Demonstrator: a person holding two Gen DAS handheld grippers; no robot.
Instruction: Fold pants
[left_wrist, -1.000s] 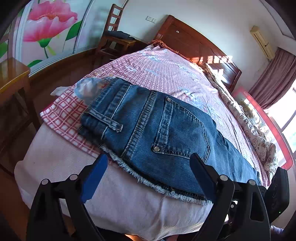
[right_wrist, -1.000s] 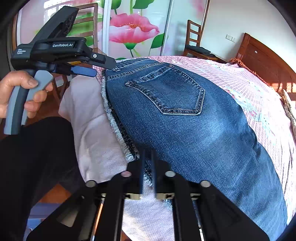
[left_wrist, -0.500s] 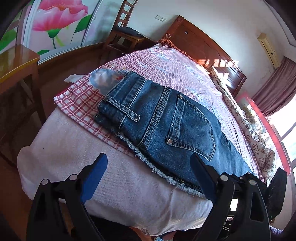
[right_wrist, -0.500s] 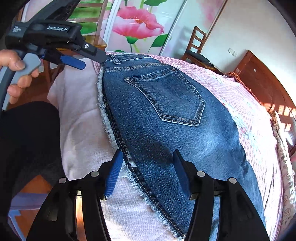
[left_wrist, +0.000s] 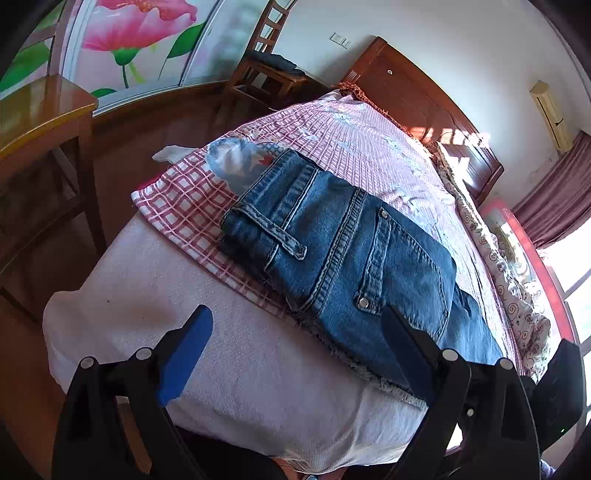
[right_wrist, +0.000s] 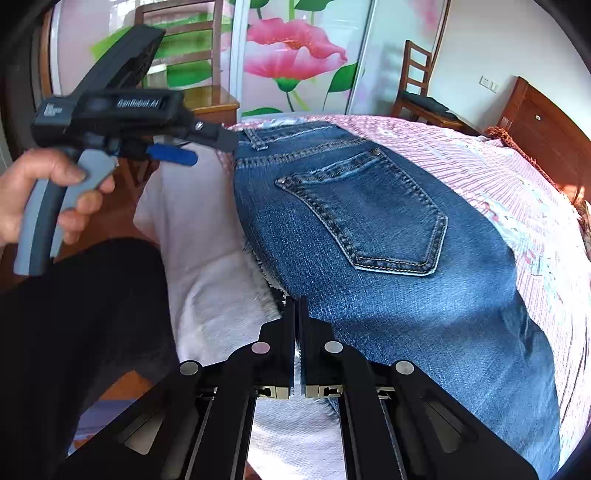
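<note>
Folded jeans (left_wrist: 354, 258) lying on the foot end of the bed (left_wrist: 229, 354), filling the centre and right of the left wrist view, with the waistband toward the upper left of the frame and the frayed hem edge running along the lower right. Long axis of the bundle going from the upper left toward the lower right in that view; in the right wrist view the same jeans (right_wrist: 369, 236) spreading from the top centre down to the lower right, back pocket (right_wrist: 373, 218) facing up. Left gripper (left_wrist: 295, 354) wide open and holding nothing, hanging above the bare white mattress cover, its right finger overlapping the frayed edge in the picture, though contact impossible to confirm. Right gripper (right_wrist: 297, 314) with fingers pressed together at the bottom centre of its frame, right at the frayed edge of the denim; a pinch on the hem looks likely, but the fabric between the pads is not clearly visible. Left gripper (right_wrist: 173, 155) seen also in the upper left of the right wrist view, just beside the waistband corner and apart from it. Judged from this, the right gripper is nearer to the hem, the left one nearer to the waistband, so any further fold probably turns on the short axis across the bundle.
</note>
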